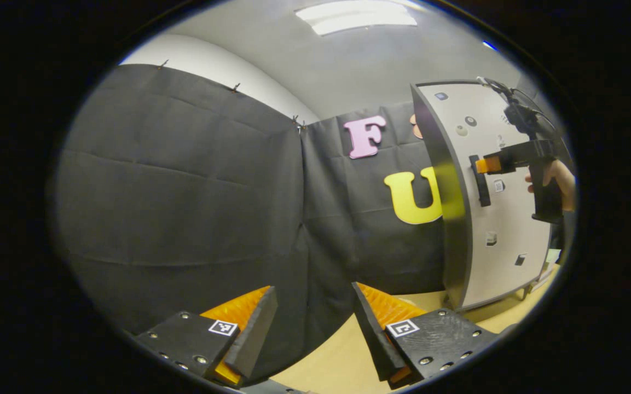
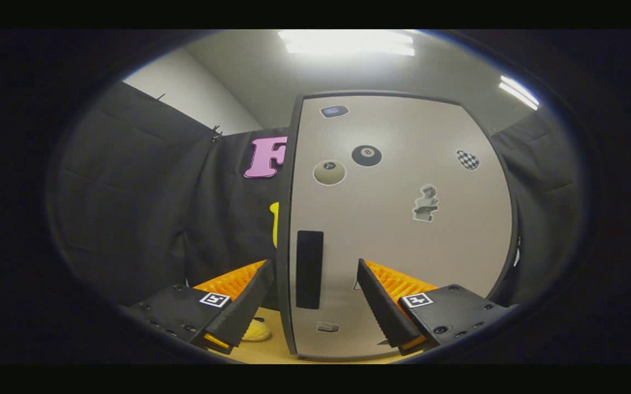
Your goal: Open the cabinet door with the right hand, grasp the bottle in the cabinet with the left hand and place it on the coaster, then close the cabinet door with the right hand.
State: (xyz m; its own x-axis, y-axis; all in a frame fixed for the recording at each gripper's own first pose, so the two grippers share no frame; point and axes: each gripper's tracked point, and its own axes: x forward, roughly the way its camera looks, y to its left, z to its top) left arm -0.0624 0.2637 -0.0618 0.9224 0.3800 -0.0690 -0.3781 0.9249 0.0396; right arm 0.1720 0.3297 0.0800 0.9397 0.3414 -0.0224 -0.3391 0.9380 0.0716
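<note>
The cabinet door [image 2: 403,230], a smooth pale panel with a dark edge and small stickers, stands shut on the tan surface [image 1: 337,361]. The right gripper [image 2: 312,306], jaws spread, faces the door's flat black bar handle [image 2: 309,268], apparently just short of touching. The left gripper [image 1: 315,328] hangs open, left of the cabinet.

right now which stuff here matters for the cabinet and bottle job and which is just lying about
For the job:
- cabinet door, closed
- door handle
- right gripper, open, at the handle
- left gripper, open, waiting

Lying about:
- stickers on the door
- yellow object on the table
</note>
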